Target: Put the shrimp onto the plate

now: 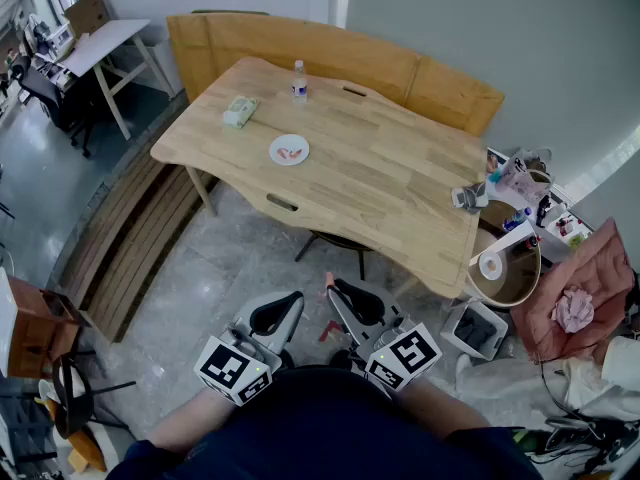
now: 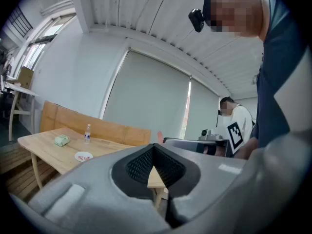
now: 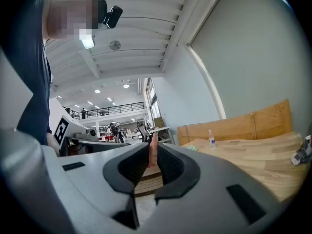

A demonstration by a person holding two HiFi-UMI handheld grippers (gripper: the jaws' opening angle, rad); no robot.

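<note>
Got a pink shrimp (image 3: 152, 152) pinched at the tip of the right tool (image 1: 333, 290), low over the floor (image 1: 240, 258), well apart from the desk (image 1: 400, 188). Left tool (image 1: 292, 301) pressed together on nothing. Can spot the white plate (image 1: 289, 149) way out on the desk, red bits (image 1: 291, 152) on it.

Pale wood table (image 1: 400, 193), red-flecked white plate (image 1: 276, 146) far left, pale green packet (image 1: 239, 112), pink shrimp (image 3: 153, 152) in grey-and-black right gripper (image 3: 152, 145), black-and-white marker cubes (image 1: 228, 366) near
</note>
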